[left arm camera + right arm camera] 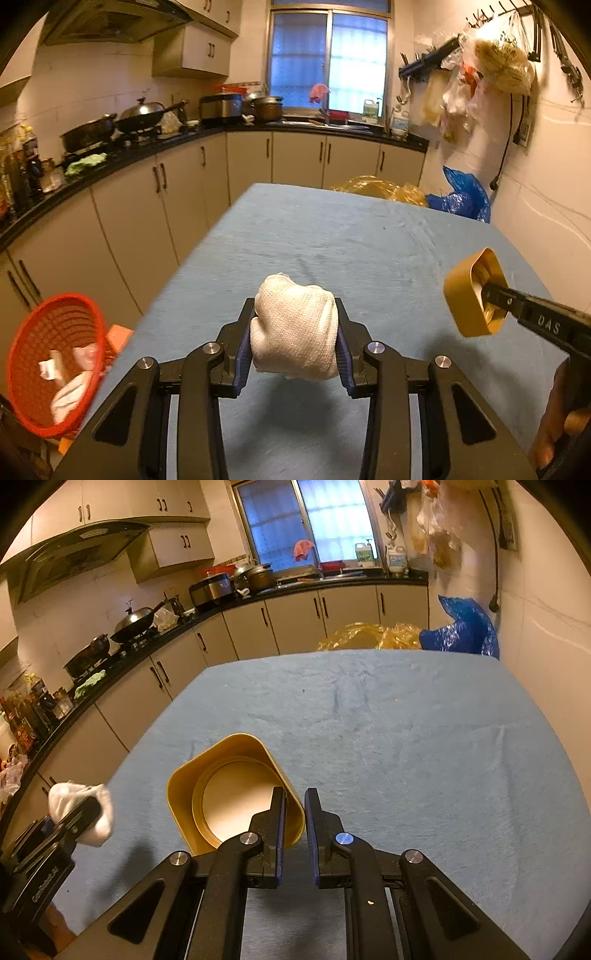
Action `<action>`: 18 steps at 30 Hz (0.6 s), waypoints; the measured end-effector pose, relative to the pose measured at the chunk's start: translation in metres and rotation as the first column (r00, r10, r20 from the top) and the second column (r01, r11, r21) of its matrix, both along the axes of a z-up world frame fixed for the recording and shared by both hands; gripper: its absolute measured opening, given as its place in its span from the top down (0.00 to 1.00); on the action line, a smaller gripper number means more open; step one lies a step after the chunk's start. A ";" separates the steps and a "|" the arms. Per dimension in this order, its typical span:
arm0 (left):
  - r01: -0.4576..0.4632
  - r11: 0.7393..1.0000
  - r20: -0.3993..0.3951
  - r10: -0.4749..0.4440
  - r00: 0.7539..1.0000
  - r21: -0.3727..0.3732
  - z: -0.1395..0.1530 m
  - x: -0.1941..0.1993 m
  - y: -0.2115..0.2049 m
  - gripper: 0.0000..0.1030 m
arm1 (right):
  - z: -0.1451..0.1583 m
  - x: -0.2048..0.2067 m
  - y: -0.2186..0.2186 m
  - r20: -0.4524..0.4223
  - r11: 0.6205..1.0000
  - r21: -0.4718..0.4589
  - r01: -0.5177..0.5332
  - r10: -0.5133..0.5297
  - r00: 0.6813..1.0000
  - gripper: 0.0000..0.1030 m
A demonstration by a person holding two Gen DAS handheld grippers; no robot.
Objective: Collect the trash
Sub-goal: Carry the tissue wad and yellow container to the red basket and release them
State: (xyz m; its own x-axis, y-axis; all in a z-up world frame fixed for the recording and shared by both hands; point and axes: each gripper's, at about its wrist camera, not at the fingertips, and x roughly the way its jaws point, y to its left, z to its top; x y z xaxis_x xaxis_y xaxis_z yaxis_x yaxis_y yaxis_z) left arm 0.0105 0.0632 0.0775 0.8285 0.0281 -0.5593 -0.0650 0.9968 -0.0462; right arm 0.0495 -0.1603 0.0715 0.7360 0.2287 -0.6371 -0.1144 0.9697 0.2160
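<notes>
My left gripper [295, 312] is shut on a crumpled white paper towel wad [295, 325] and holds it above the near part of the blue-covered table [332, 236]. A red plastic basket [55, 365] with white scraps inside sits low at the left, off the table's edge. My right gripper [295, 797] is shut on the side wall of a square yellow container [229, 797], one finger inside and one outside, its open mouth turned toward the camera. In the left wrist view, the container [469, 291] hangs at the right above the table. The wad [101, 812] shows at the far left of the right wrist view.
A black kitchen counter [122, 158] with woks, bottles and cabinets runs along the left and back. Yellow [380, 186] and blue plastic bags [465, 195] sit beyond the table's far edge. A white wall [546, 192] with hanging bags stands close on the right.
</notes>
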 end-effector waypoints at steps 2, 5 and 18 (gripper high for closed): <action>-0.013 1.000 0.014 0.013 1.000 -0.004 0.008 -0.011 0.010 0.64 | 0.007 -0.005 0.007 0.013 1.000 0.005 -0.014 0.014 1.000 0.89; -0.040 0.999 0.039 0.040 0.998 -0.001 0.019 -0.024 0.026 0.64 | 0.014 -0.016 0.022 0.022 0.999 0.023 -0.045 0.045 0.999 0.89; -0.152 0.987 0.081 0.155 0.985 -0.043 0.036 -0.071 0.098 0.64 | 0.032 -0.048 0.120 0.030 0.972 -0.022 -0.235 0.236 0.971 0.89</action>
State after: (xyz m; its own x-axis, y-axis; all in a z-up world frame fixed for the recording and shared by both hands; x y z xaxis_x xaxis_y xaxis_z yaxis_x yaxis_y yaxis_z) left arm -0.0608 0.1612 0.1140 0.8598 0.1390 -0.4914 -0.2113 0.9728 -0.0945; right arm 0.0018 -0.0405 0.1035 0.6832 0.3867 -0.6194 -0.3469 0.9183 0.1906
